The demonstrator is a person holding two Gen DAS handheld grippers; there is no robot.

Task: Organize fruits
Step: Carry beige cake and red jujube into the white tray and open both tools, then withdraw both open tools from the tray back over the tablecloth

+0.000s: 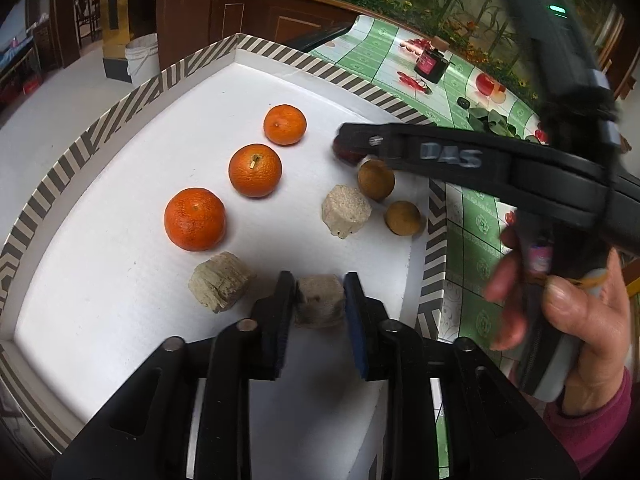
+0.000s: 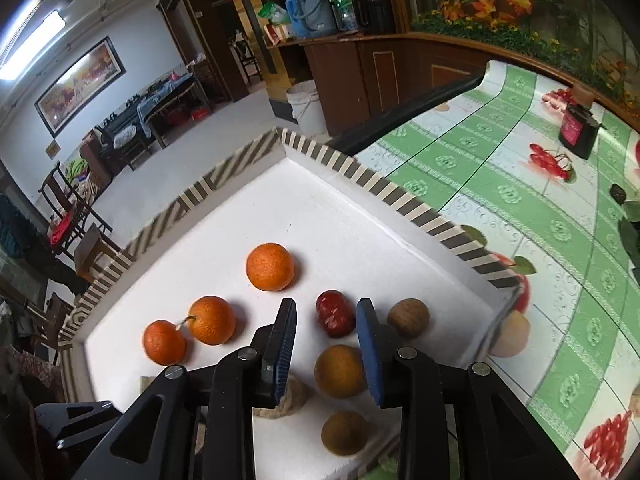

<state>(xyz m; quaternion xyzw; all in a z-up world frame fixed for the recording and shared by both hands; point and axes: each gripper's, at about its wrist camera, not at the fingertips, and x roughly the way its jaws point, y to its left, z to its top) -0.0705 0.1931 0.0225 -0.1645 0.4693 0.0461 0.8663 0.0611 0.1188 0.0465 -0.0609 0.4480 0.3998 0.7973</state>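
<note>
Seemingly loose, left claw [image 1: 319, 312] straddles beige chunk [image 1: 320, 300].

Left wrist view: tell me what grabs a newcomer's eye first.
Three oranges run in a diagonal row across the white tray with its striped rim. Nearer, the left gripper straddles a pale beige chunk. At right, a hand holds the right gripper over a dark red fruit.

hidden: red fruit [image 1: 345, 153] mostly behind right gripper [image 1: 360, 142] | hidden: pale chunk [image 2: 286, 400] partly under it | cut off: tray [image 1: 120, 108] near corner | blurred: hand [image 1: 568, 300]
</note>
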